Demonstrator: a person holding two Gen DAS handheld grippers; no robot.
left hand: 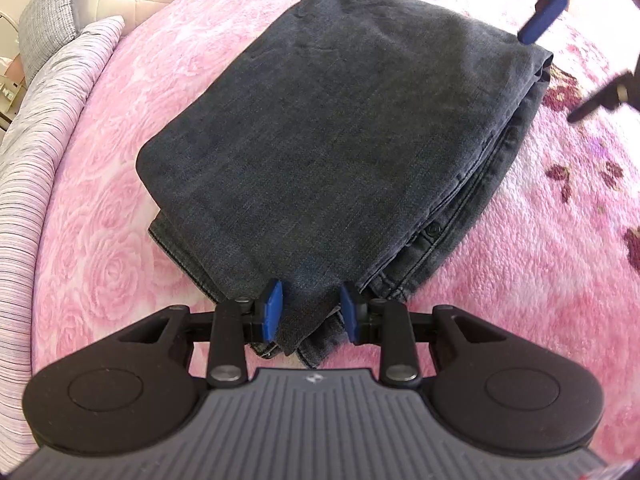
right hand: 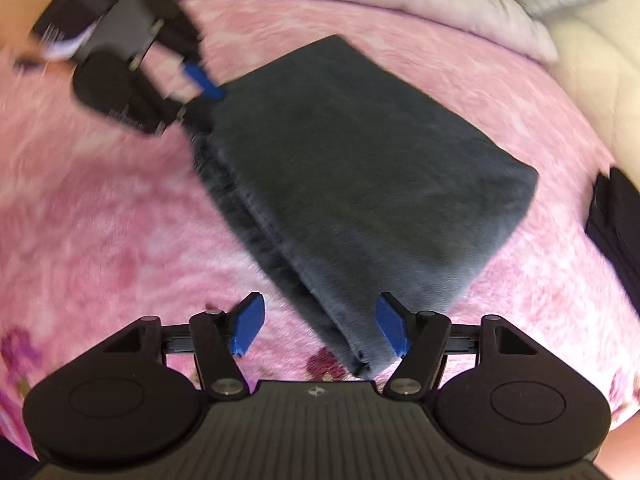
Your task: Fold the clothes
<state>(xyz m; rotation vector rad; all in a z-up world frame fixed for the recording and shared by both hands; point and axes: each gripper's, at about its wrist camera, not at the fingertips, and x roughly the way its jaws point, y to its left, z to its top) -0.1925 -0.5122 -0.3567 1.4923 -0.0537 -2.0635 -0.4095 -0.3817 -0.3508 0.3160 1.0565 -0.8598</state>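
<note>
Dark denim jeans (left hand: 320, 128) lie folded into a thick rectangle on a pink rose-patterned blanket (left hand: 100, 248). In the left wrist view my left gripper (left hand: 311, 314) is shut on the near corner of the jeans, and bunched denim fills the gap between its blue pads. My right gripper (left hand: 548, 78) hangs open over the far right corner. The right wrist view is blurred. There my right gripper (right hand: 320, 332) stands wide open, and a corner of the jeans (right hand: 360, 184) lies between its pads, nearer the right one, unpinched. My left gripper (right hand: 208, 106) holds the opposite corner.
A striped lilac quilt (left hand: 36, 184) and a grey pillow (left hand: 48, 20) line the bed's edge, with a cream quilted headboard (right hand: 592, 72) behind. Another dark garment (right hand: 616, 220) lies on the blanket beyond the jeans. Pink blanket surrounds the jeans on every side.
</note>
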